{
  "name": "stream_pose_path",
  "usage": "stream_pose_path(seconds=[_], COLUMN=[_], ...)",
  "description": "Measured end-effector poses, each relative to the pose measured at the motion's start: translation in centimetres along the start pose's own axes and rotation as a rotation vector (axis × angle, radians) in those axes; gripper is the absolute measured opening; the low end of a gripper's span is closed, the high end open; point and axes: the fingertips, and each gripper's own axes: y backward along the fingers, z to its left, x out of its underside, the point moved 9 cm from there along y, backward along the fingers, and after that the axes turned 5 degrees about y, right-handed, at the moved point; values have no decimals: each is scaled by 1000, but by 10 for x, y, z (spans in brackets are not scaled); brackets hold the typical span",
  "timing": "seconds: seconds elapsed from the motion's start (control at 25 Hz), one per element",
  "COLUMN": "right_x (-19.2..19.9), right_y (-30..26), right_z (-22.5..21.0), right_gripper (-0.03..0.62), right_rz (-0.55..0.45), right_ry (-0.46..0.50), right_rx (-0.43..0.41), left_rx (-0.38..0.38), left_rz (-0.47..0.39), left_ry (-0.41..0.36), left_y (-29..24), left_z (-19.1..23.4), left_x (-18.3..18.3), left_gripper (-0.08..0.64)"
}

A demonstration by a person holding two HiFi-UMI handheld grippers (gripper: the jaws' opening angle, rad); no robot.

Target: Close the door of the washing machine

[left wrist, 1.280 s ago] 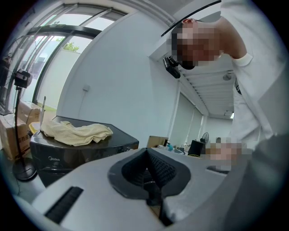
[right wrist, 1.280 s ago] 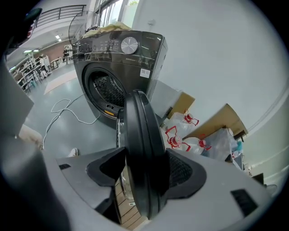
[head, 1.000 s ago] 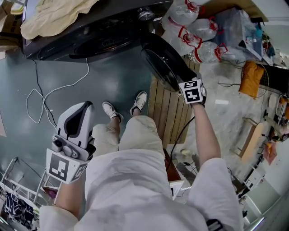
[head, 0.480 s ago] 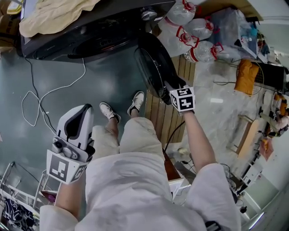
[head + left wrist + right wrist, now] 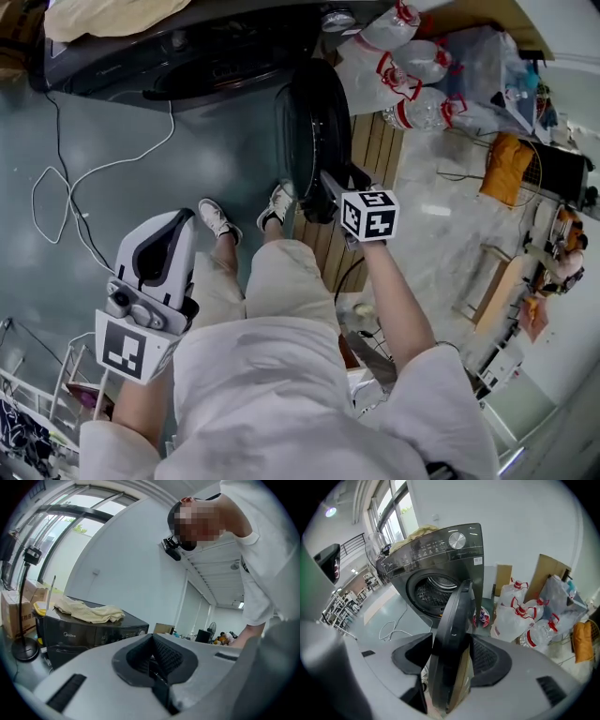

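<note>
The door (image 5: 314, 122) has swung further toward the washing machine (image 5: 187, 52) opening. The right gripper (image 5: 328, 187) has moved left with it. Its jaws, with the door rim between them, have just opened slightly.

I see the dark, round door (image 5: 452, 634) of the dark grey front-loading washing machine (image 5: 440, 550) standing about half open, edge-on to me, hinged right of the uncovered drum opening (image 5: 433, 592).
</note>
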Motion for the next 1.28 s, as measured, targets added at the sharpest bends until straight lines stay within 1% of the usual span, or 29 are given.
stream_pose_path(seconds=[0.16, 0.4, 0.56, 1.0, 1.28], right_x=[-5, -16, -24, -48, -64], right_y=[-5, -14, -23, -44, -58], right_z=[16, 37, 50, 90, 108], right_gripper=[249, 245, 253, 250, 252], right_rz=[1, 9, 11, 3, -7], right_ry=[-40, -90, -117, -146, -223], right_rx=[-31, -119, -159, -214, -215], left_rx=[-23, -58, -84, -152, -184], left_rz=[-5, -18, -25, -36, -47], left_ry=[2, 17, 22, 33, 43], left_y=[7, 15, 19, 39, 49], left_z=[5, 12, 16, 26, 34], left_x=[0, 3, 6, 12, 14], left_gripper=[5, 5, 5, 5, 5])
